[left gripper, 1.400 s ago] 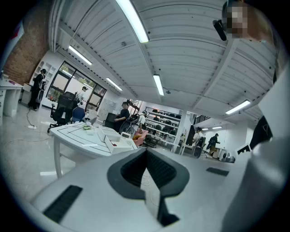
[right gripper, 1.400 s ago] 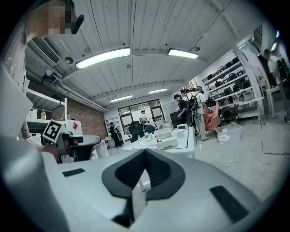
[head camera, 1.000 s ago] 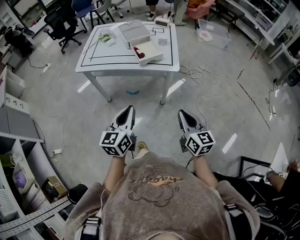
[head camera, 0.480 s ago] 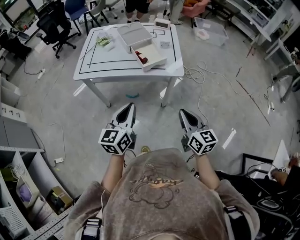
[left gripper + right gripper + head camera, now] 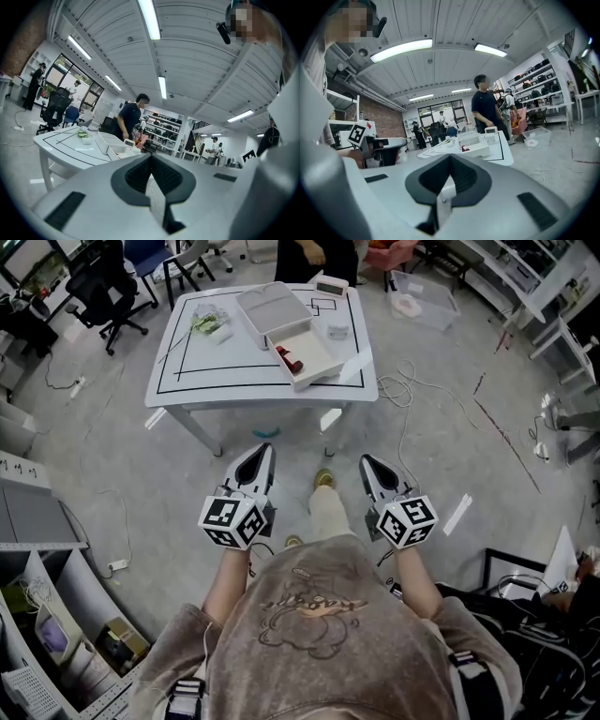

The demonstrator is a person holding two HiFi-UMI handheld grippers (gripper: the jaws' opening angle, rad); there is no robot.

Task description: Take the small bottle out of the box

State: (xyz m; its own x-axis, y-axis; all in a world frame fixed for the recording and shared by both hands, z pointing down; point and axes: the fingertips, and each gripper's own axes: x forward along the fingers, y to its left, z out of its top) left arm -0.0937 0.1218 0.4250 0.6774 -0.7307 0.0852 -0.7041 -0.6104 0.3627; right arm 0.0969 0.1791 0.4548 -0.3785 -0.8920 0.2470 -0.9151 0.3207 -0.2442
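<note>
Left hand-held gripper (image 5: 265,450) pressed together | right hand-held gripper (image 5: 366,461) pressed together | box (image 5: 317,343) holds small bottle (image 5: 289,358)

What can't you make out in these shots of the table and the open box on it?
1. Box contents: in the head view only a red speck lies in the open box, too small to confirm as the bottle.
2. Box interior: in the left gripper view its near wall hides it.
3. Person beyond the table: cut off by the head view's top edge.
4. Green item on the table: too small to name.
</note>
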